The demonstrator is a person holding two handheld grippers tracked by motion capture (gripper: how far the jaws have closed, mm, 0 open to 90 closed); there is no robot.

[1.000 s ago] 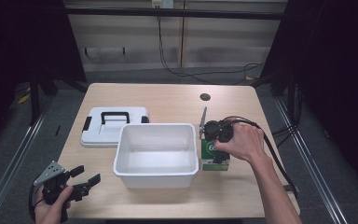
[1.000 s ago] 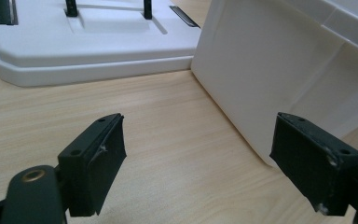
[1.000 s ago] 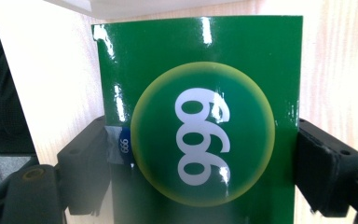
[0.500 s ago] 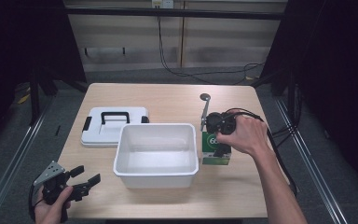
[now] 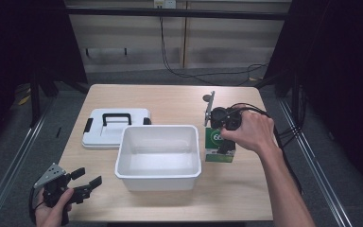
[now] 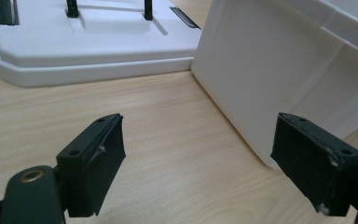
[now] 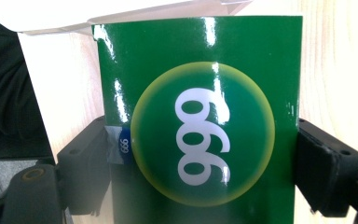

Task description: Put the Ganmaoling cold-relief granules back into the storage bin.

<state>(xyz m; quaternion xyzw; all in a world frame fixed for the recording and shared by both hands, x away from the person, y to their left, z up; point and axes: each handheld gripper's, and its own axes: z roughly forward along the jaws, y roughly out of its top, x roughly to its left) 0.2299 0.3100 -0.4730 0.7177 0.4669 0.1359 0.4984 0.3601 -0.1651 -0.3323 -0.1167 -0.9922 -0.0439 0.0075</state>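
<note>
Green box [image 5: 220, 146] stands upright beside white bin [image 5: 159, 156].

The high view looks forward and down from above the person's side of the table [image 5: 170, 99], taking in the whole tabletop from well back. The left gripper view rides low behind the left gripper [image 6: 198, 158], facing along its parted jaws just above the wood; the white bin [image 6: 279, 70] stands near its right jaw and the white lid [image 6: 88, 42] lies ahead. Both also appear in the high view, bin [image 5: 159, 156] and lid [image 5: 116, 127]. The right gripper view sits very near, looking past the right gripper [image 7: 203, 161] straight onto the green box [image 7: 200, 93] between its jaws; the high view shares that box [image 5: 220, 144].
</note>
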